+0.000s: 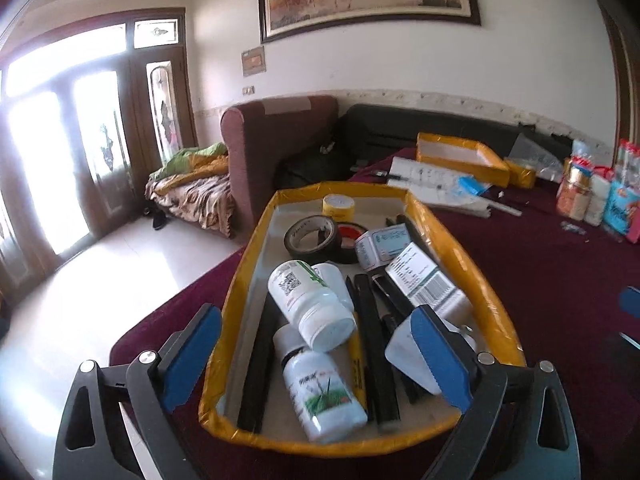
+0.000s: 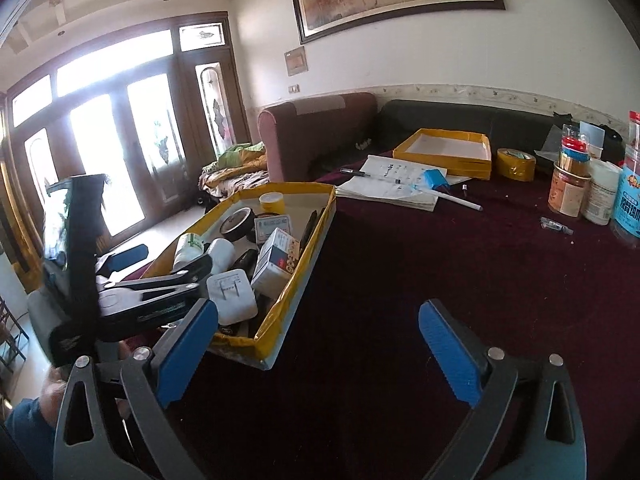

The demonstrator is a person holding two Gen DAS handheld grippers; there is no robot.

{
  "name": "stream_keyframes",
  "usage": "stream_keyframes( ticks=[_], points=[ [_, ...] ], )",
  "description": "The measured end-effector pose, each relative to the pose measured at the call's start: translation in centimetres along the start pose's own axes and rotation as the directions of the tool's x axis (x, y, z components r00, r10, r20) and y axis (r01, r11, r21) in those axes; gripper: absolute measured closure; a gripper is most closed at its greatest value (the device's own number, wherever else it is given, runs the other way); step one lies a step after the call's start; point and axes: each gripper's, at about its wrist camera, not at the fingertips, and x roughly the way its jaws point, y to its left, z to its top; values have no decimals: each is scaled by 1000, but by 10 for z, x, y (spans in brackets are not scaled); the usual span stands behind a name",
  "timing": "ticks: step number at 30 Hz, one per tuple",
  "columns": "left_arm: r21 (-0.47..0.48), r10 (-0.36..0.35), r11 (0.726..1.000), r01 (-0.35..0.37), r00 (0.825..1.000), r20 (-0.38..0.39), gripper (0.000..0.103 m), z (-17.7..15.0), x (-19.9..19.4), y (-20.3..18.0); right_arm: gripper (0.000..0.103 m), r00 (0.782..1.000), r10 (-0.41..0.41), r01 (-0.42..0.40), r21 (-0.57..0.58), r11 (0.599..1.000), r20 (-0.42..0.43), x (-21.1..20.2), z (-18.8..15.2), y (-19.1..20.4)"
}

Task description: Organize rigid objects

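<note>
While the left gripper point(image 1: 316, 354) hangs over the near end of the yellow-edged tray point(image 1: 460, 256), its blue fingers point(image 1: 192, 356) are wide apart and hold nothing. White bottles point(image 1: 310, 306), a black tape roll point(image 1: 312, 236), small boxes point(image 1: 416, 272) and black pens point(image 1: 376, 356) lie piled in the tray on the dark red table point(image 2: 400, 280). Near the tray's right side, the right gripper point(image 2: 318, 350) has its fingers apart over bare cloth. Far back sits a second yellow tray point(image 2: 444, 152), beside a notebook point(image 2: 392, 188).
</note>
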Motion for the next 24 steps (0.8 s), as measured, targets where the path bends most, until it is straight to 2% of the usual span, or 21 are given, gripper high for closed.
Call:
stream_keyframes(
  ticks=[3,5,7,9,12,14,17,21,24],
  points=[
    [14,5,1000,-6,999,44,1,1,-18,2,2,1000,0,0,8,1000,12,-3,-4,-1],
    [0,-35,999,35,998,45,1,4,-28,7,2,1000,-4,4,12,1000,17,-3,-3,-3],
    [-11,-43,999,43,998,35,1,7,-34,11,2,1000,9,-9,19,1000,21,-3,-4,-3],
    [-3,-28,1000,28,1000,11,1,9,-37,12,2,1000,9,-10,14,1000,19,-3,-5,-2],
    [8,36,999,-36,999,-34,1,10,-37,14,2,1000,10,-10,5,1000,18,-3,-5,-1],
    [17,17,1000,-16,998,-54,1,10,-35,15,2,1000,10,-10,6,1000,17,-3,-6,-1],
    [26,52,998,-50,996,-75,1,11,-31,18,2,1000,12,-12,-1,1000,14,-3,-7,1],
    [60,118,991,-116,992,-37,1,10,-38,19,2,1000,13,-12,-22,1000,18,-3,-8,6],
    [80,92,993,-89,995,-28,1,6,-41,18,2,1000,21,-20,-38,999,21,-4,-9,10]
  ],
)
